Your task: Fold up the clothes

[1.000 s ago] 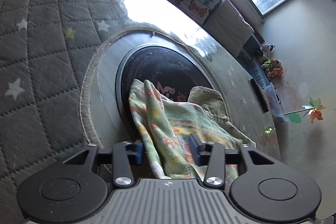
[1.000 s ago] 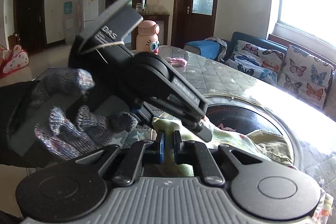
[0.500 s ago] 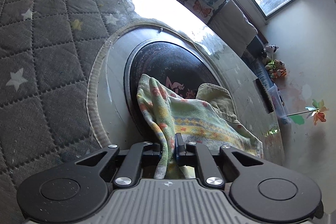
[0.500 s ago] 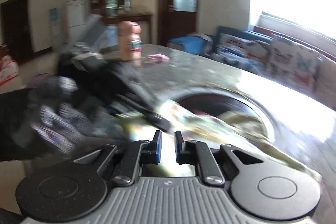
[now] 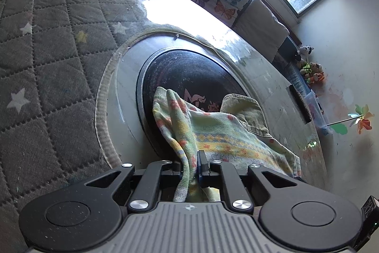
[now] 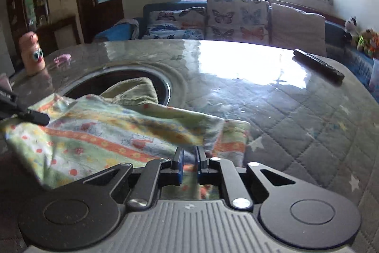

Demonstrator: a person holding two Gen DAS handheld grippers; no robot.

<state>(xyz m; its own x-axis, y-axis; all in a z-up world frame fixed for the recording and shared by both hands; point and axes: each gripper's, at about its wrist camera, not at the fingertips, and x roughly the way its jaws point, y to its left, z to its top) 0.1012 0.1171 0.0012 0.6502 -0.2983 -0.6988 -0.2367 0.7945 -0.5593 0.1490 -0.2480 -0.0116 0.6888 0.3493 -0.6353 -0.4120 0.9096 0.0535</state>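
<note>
A pale green garment with orange, yellow and blue flower bands (image 5: 213, 132) lies over the round black inset of the table (image 5: 189, 70). My left gripper (image 5: 192, 164) is shut on a bunched edge of it. In the right wrist view the same garment (image 6: 113, 134) spreads out flat, and the left gripper's tip (image 6: 35, 116) shows at its left end. My right gripper (image 6: 189, 159) hangs over the garment's near edge with its jaws a narrow gap apart and nothing clamped between them. An olive corduroy piece (image 5: 246, 110) lies under the garment (image 6: 132, 91).
A grey quilted star cover (image 5: 47, 63) lies on the table under a glossy sheet. A pink bottle with eyes (image 6: 32, 55), a small pink item (image 6: 62, 59) and a black remote (image 6: 318, 65) sit on it. A butterfly-cushion sofa (image 6: 236, 18) stands behind.
The left gripper closed on the garment's edge and pulled back a little. The right gripper swung away from the left hand to the garment's other end and its jaws parted a little.
</note>
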